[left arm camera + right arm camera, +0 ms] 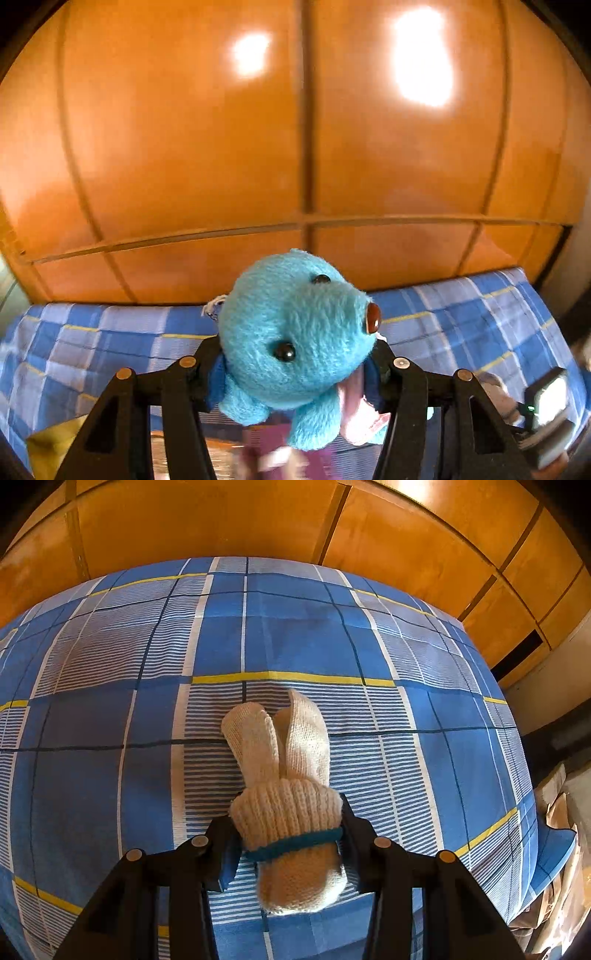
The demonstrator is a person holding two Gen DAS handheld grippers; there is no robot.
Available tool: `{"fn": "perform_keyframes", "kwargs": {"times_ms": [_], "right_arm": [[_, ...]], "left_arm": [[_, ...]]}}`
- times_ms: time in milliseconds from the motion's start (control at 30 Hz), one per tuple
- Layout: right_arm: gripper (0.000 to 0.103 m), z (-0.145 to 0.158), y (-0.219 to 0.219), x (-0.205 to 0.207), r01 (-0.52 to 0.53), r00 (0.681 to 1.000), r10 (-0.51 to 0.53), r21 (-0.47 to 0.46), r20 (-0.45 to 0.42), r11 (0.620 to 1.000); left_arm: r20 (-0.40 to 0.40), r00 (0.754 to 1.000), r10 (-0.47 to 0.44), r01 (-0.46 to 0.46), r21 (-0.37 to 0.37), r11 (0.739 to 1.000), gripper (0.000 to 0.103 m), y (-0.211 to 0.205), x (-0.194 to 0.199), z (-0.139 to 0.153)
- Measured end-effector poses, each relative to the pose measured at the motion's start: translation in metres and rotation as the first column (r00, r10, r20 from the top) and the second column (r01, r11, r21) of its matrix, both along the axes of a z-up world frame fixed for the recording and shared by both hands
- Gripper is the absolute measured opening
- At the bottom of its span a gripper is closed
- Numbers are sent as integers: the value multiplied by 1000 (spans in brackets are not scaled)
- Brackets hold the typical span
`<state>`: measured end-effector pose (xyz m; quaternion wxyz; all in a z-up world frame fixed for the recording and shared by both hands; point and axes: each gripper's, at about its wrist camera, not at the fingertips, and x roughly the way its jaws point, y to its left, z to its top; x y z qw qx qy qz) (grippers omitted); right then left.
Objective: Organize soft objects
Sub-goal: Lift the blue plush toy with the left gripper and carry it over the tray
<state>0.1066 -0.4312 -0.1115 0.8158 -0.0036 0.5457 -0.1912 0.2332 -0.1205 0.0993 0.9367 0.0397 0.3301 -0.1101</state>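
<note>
A turquoise plush toy [295,339] with dark bead eyes and a brown nose sits between the fingers of my left gripper [295,369], which is shut on it and holds it above the blue checked bedspread [110,332]. A pink cloth piece [354,413] hangs behind the toy's leg. In the right wrist view a cream knitted glove bundle [288,812] with a teal band is pinched in my right gripper [288,834], its two finger tips pointing away over the bedspread [110,720].
An orange wooden wardrobe [295,129] rises behind the bed. A yellow cloth [48,443] lies at lower left and a purple item [269,446] under the toy. The other gripper's camera block [546,402] shows at right. Brown paper bags [561,849] stand beside the bed.
</note>
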Motion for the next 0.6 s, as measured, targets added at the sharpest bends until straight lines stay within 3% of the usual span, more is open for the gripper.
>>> {"fn": "perform_keyframes", "kwargs": {"times_ms": [367, 600], "right_arm": [[44, 0, 7, 0, -34, 999, 34, -54, -3, 998], [44, 0, 10, 0, -54, 999, 53, -89, -8, 995]], "left_arm": [[16, 979, 204, -203, -31, 979, 58, 129, -30, -14], [7, 964, 267, -266, -39, 963, 58, 177, -66, -39]]}}
